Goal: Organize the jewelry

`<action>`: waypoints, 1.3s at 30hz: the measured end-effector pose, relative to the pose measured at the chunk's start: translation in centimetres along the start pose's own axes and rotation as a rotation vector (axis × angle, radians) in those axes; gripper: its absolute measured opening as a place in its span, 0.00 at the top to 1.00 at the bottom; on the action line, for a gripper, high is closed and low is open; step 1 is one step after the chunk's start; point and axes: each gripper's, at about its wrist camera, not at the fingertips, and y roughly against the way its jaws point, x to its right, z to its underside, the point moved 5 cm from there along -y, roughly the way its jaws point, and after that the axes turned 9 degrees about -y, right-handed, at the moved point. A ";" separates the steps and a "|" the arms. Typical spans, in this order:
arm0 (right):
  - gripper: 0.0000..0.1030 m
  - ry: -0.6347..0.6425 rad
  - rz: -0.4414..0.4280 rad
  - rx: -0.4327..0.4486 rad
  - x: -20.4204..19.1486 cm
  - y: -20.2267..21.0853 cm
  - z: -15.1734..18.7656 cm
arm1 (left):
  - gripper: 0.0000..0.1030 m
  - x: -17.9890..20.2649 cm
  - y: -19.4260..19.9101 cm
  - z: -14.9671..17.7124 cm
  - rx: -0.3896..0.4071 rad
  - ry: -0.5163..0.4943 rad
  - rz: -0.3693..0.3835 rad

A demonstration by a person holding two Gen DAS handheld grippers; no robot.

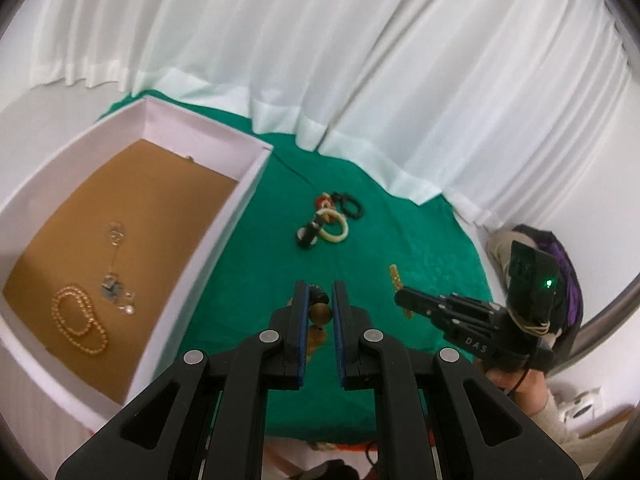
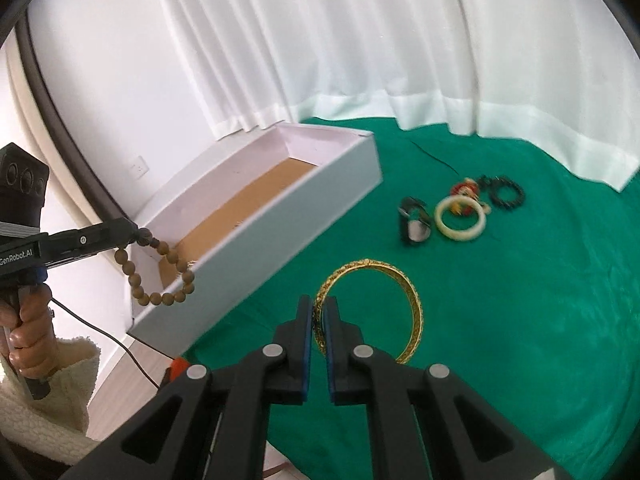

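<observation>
My left gripper [image 1: 319,300] is shut on a brown wooden bead bracelet [image 1: 321,314]; in the right wrist view the bracelet [image 2: 160,276] hangs from that gripper [image 2: 136,236] over the near end of the white box [image 2: 256,240]. My right gripper [image 2: 319,312] is shut on a gold bangle [image 2: 404,288] and holds it above the green cloth [image 2: 520,320]; it shows in the left wrist view [image 1: 400,298]. The box [image 1: 224,236] holds a gold bead necklace [image 1: 78,320] and a silver pendant chain [image 1: 114,268].
A cream bangle [image 2: 460,220], a black watch [image 2: 414,226], a red piece [image 2: 464,190] and a black bead bracelet [image 2: 506,192] lie together on the cloth beyond the box. White curtains [image 2: 360,60] hang behind. A dark bag [image 1: 556,256] lies off the table at right.
</observation>
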 end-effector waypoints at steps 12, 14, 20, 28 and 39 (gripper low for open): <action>0.94 0.117 -0.084 0.005 -6.3 -1.7 -3.7 | 0.91 -3.4 5.0 -1.2 0.074 0.030 -0.075; 0.94 0.135 -0.102 -0.001 -7.5 -2.4 -4.4 | 0.91 -4.3 5.5 -1.4 0.084 0.033 -0.092; 0.94 0.192 -0.140 -0.015 -11.4 -4.4 -6.7 | 0.91 -7.7 6.1 -2.2 0.099 0.057 -0.142; 0.94 0.237 -0.197 -0.063 -16.1 -9.6 -10.3 | 0.91 -13.2 5.2 -2.5 0.090 0.117 -0.236; 0.95 0.312 -0.083 -0.233 -16.8 -22.5 -8.1 | 0.91 -20.4 -2.3 -0.3 -0.060 0.217 -0.307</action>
